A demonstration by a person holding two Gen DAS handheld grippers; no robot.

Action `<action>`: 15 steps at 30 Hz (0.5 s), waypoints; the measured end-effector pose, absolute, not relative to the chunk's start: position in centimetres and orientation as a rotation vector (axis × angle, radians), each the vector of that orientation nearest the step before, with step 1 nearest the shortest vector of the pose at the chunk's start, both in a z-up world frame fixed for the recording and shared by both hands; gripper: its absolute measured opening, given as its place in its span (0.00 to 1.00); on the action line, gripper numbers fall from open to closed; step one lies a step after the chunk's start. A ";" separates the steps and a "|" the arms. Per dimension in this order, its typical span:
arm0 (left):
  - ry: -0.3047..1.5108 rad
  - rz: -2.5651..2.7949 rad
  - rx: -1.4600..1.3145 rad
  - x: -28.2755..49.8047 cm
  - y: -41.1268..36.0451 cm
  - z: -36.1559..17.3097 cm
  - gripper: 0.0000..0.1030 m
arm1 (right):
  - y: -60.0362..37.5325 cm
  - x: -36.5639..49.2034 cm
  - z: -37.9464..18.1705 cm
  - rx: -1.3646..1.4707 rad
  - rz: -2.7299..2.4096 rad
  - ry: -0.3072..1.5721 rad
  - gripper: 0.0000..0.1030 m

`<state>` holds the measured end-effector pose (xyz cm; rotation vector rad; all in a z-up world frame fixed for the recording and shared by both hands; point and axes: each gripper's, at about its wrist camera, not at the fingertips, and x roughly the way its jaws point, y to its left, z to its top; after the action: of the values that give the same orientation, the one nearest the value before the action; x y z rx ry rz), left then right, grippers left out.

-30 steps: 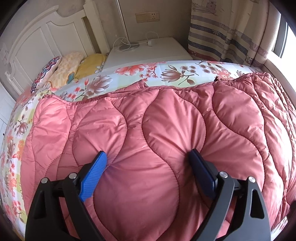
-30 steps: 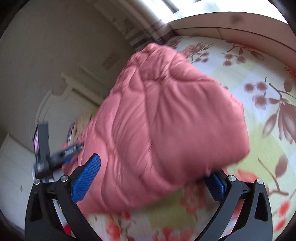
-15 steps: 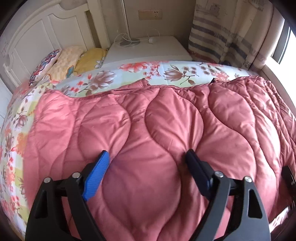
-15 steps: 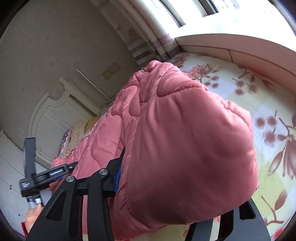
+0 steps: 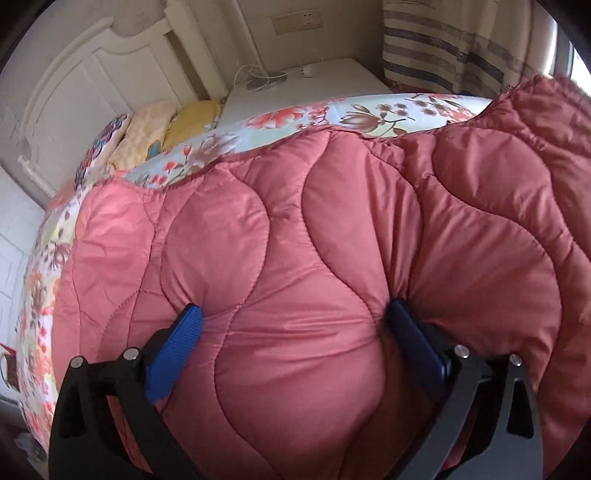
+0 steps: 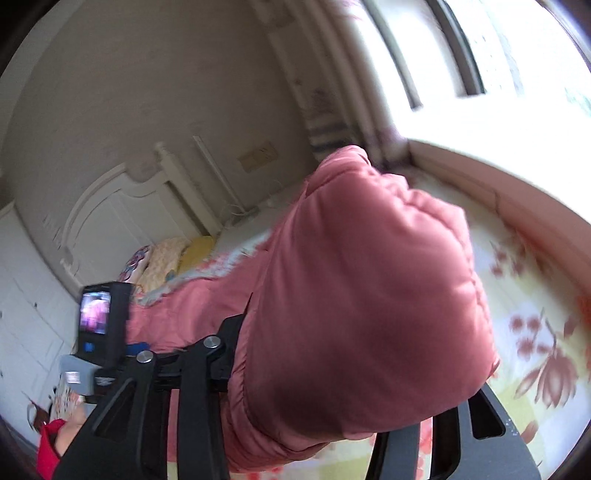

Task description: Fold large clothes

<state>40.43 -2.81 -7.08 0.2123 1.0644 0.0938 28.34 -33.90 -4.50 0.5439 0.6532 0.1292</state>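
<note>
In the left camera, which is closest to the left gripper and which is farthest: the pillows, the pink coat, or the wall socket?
1. Pink coat: pressed between the left gripper fingers.
2. Pillows: farther, upper left, at the headboard.
3. Wall socket: farthest, on the back wall, top centre.
</note>
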 end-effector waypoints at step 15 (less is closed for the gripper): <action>1.102 0.056 0.099 40.5 -1.2 -7.5 0.98 | -18.8 29.8 3.6 0.138 0.567 0.623 0.45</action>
<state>40.52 -1.16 -7.52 0.0990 1.1017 0.0563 29.82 -18.80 3.58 0.1381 0.6232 0.5668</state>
